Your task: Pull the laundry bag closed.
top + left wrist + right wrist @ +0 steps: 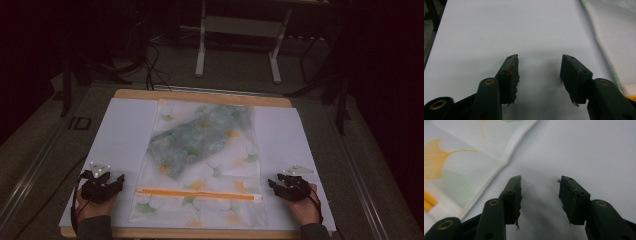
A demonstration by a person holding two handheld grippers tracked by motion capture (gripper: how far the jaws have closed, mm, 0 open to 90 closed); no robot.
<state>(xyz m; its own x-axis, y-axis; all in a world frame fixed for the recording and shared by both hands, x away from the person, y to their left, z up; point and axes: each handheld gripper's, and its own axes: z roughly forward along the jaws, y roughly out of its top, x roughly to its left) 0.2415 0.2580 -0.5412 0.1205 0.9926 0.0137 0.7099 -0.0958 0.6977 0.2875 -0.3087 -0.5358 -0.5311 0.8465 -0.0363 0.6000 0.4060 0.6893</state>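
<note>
A translucent zip pouch (202,160) printed with green and yellow ginkgo leaves lies flat in the middle of the white sheet (122,130). A grey-green cloth (200,137) shows inside it. An orange zipper (197,194) runs across its near end. My left gripper (119,179) rests open on the sheet left of the pouch, its jaws (539,67) apart over bare white surface. My right gripper (272,184) rests open just right of the zipper's end, and its jaws (540,187) stand apart beside the pouch's edge (506,160).
The white sheet covers a wooden board (200,95) with bare margins on both sides of the pouch. Dark floor, cables and a white table frame (240,30) lie beyond the far edge.
</note>
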